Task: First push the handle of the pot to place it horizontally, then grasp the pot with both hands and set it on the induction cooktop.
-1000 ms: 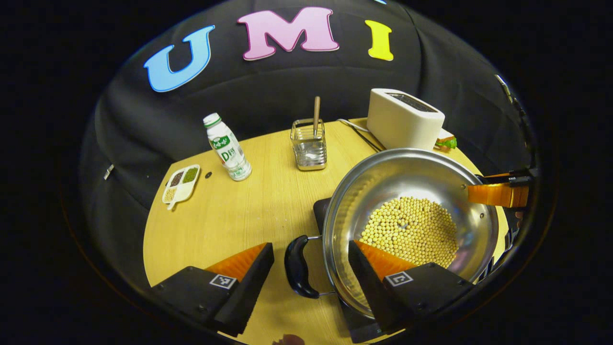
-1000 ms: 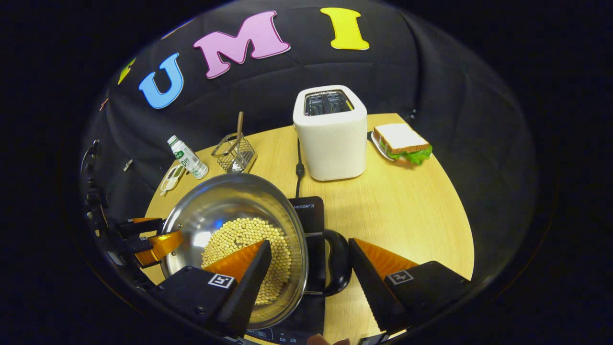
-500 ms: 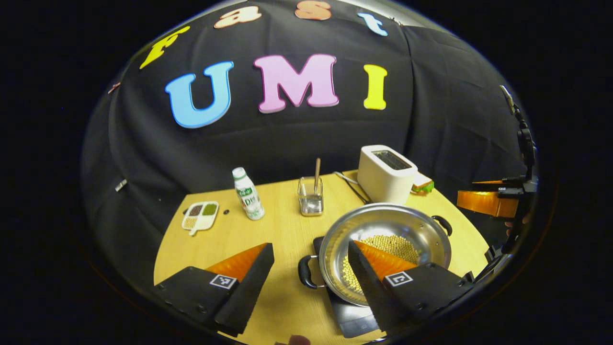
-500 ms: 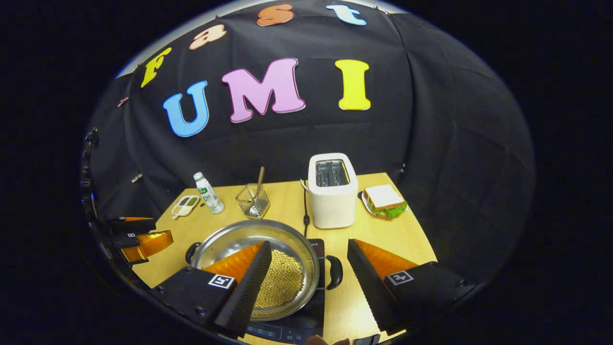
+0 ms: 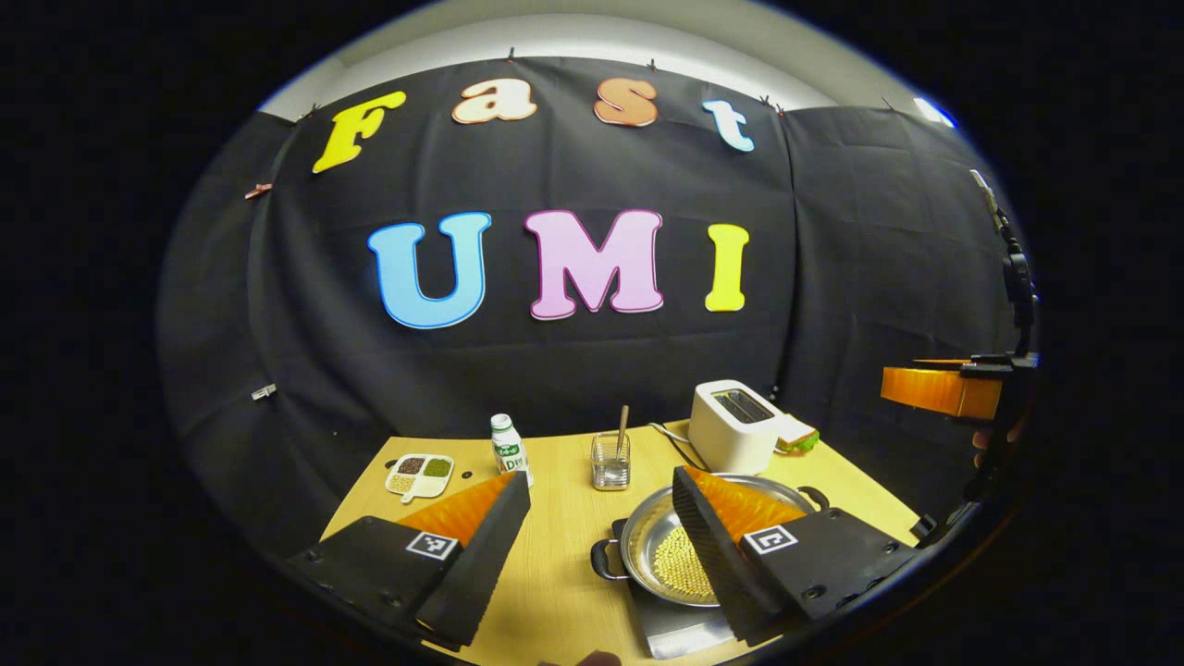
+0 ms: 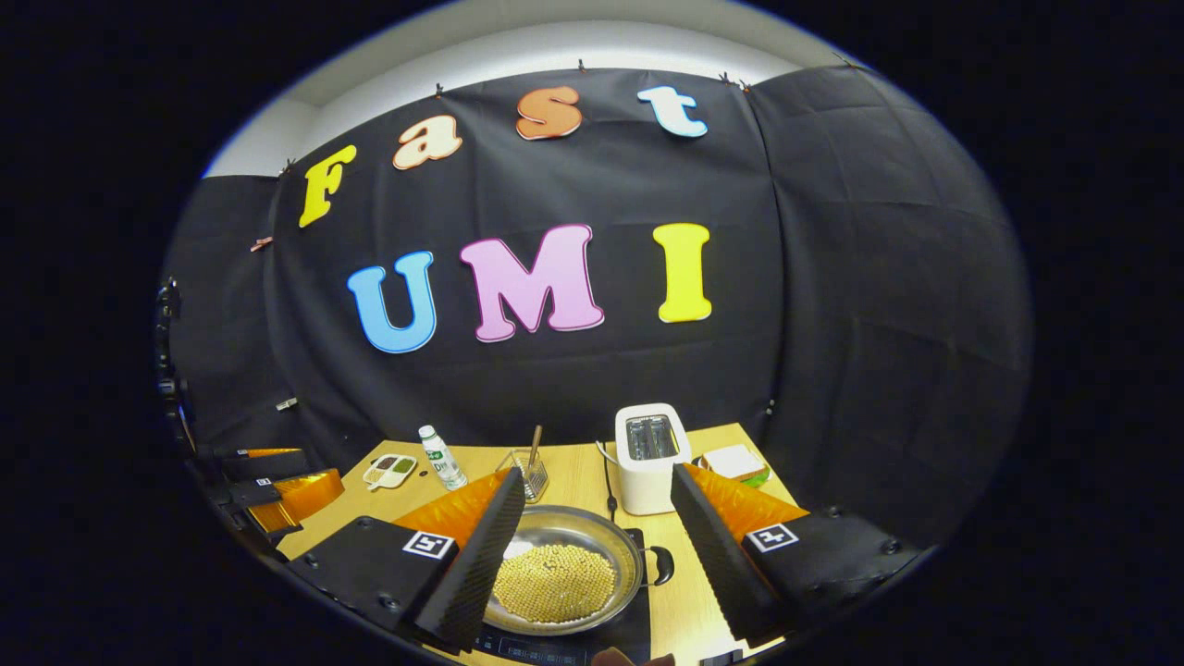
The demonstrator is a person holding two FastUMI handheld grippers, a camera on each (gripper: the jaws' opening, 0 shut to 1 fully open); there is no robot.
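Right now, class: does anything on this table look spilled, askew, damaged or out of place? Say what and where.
Nothing stands out. The pot sits level on the induction cooktop, with the beans inside it and none seen on the table. The toaster, bottle and utensil holder stand upright. Both grippers are open, above the table.

We see a pale wooden worktop (image 6: 573,481) with the white toaster (image 6: 650,458) as our landmark. Right of the toaster lies a plate with a sandwich (image 6: 733,462). Left of it stands a wire utensil holder (image 6: 529,474), then a small bottle (image 6: 441,458), then a divided dish of beans (image 6: 389,470). In front of the toaster sits the black induction cooktop (image 6: 638,618), and on that the pot (image 6: 564,569).
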